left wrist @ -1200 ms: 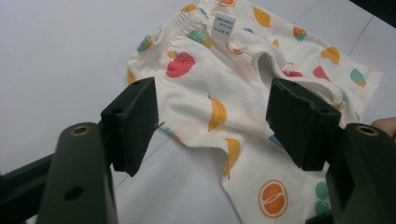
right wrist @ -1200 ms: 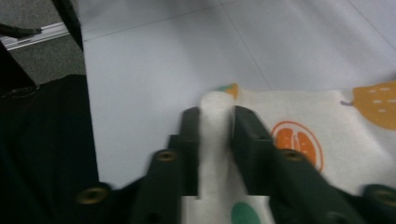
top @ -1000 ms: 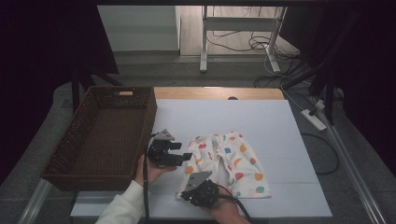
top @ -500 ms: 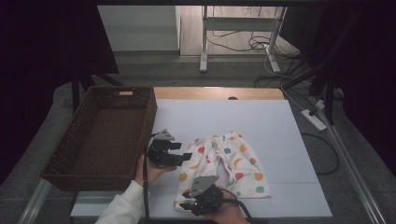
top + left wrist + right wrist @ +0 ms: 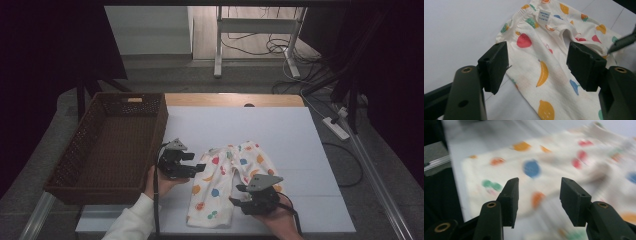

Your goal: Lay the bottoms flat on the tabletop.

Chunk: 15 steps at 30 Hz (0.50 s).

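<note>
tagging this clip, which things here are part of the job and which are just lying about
In the job:
- trousers, fruit print, flat on the table
- left gripper, open over their waistband end
- right gripper, open over a leg

Lying about:
- basket at the table's left, nothing in it
- power strip on the floor

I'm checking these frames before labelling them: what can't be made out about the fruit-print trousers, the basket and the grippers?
- Right gripper view: the white fruit-print trousers are motion-blurred, so their folds are unreadable.
- Left gripper view: the white waistband label has print too small to read.
- High view: the brown wicker basket has its near wall hiding the floor behind it.
- High view: the right gripper has fingers too small to show whether they touch cloth.
</note>
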### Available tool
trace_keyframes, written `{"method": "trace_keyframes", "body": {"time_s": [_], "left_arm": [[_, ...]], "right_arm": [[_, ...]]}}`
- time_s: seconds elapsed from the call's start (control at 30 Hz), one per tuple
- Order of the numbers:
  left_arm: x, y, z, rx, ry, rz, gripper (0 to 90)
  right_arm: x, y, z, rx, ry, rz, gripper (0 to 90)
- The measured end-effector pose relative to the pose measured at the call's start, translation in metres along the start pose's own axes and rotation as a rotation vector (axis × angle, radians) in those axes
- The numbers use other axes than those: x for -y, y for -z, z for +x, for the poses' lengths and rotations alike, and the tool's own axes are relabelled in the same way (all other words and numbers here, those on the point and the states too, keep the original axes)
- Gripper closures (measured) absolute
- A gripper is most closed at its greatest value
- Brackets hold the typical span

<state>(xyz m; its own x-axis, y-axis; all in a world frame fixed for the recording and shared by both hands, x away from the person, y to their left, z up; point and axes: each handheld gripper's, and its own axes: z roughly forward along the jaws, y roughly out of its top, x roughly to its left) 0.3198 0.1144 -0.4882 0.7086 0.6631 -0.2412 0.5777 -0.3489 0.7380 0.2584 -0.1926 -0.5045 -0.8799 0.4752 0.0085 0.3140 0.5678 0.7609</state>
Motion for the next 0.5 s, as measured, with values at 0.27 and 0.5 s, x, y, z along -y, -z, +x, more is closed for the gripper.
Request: {"method": "trace_keyframes", "body": {"time_s": [0.27,0.5], "left_arm": [[0.000,0.000,0.000,0.001,0.001,-0.001,32.9],[0.000,0.000,0.000,0.001,0.002,0.000,32.9]], "right_arm": [[0.022,0.015,-0.012,0.018,-0.047,0.044,47.3],[0.036,0.018,-0.011,0.009,-0.033,0.111,45.0]]}}
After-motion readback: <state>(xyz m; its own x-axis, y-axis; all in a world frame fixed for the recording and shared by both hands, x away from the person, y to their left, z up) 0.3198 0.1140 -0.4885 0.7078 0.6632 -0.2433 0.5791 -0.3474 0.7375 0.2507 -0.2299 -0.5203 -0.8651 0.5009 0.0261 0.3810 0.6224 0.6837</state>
